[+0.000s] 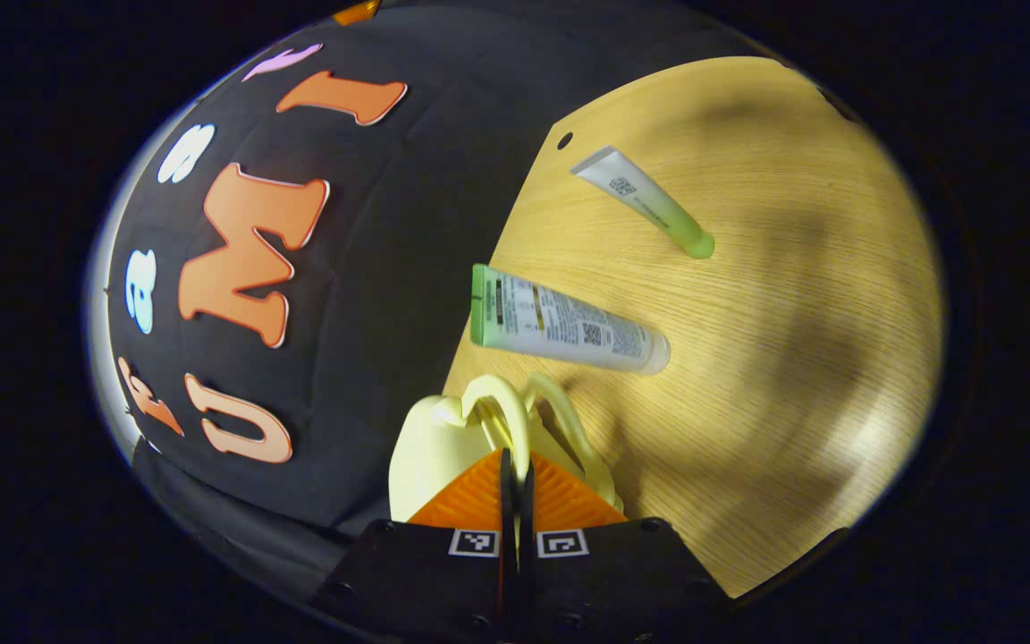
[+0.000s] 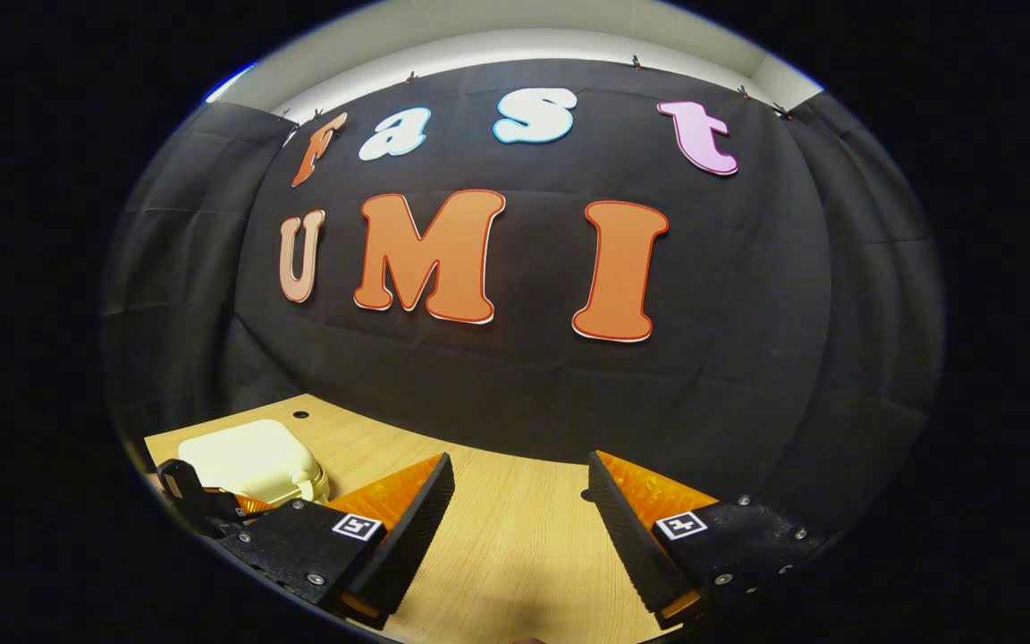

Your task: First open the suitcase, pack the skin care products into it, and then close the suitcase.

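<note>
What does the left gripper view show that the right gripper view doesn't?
Left gripper view: two tubes lying apart on the table, a larger one near the case and a thinner one beyond it; the left hand-held gripper shut on the case's handle.

Right gripper view: the right hand-held gripper open over bare table, and the booth's ceiling edge.

Both: the pale yellow case, the wooden table, the black cloth wall.

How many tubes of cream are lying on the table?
2. A slim tube with a green cap lies farther out on the table; a bigger tube lies just beyond the pale yellow suitcase. More may be hidden.
</note>
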`<state>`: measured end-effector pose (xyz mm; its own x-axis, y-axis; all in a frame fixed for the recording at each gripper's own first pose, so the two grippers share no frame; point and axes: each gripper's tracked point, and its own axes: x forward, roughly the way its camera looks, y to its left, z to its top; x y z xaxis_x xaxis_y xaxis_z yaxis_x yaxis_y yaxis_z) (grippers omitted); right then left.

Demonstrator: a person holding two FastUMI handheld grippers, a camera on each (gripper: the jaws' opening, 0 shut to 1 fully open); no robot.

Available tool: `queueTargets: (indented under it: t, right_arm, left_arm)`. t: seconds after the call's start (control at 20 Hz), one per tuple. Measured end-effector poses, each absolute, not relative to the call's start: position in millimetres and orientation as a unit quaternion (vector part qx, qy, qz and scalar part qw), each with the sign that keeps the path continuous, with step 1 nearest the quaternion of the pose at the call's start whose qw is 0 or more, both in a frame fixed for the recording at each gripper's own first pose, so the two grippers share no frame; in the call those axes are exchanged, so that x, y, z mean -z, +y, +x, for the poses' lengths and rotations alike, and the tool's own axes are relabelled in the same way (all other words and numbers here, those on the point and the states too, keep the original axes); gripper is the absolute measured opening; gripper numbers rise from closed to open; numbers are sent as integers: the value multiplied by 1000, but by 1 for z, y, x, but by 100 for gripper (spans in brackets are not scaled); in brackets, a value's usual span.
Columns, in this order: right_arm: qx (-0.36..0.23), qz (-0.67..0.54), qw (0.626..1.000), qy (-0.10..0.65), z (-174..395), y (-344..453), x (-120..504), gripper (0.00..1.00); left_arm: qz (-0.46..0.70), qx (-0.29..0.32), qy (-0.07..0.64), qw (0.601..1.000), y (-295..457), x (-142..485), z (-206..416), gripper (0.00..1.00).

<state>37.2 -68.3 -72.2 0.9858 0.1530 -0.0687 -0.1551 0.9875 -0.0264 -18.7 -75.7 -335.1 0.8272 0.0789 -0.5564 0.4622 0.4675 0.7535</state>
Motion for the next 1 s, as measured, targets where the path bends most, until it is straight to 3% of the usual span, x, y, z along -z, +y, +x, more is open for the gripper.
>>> queueTargets:
  t: [0.1,0.2,0.45,1.0]
  right_arm:
    - [-74,-14,997,32,41,-71,73,96]
    - [-70,-5,997,39,45,-71,75,95]
    - [-64,-5,996,54,53,-46,76,95]
    - [-64,-27,996,57,51,41,57,95]
  left_arm:
    - [465,118,275,833,-72,327,-21,1]
    - [361,94,281,884,-65,309,-13,1]
    - [180,57,266,945,-49,269,-2,1]
    - [-68,69,210,973,-3,216,-1,1]
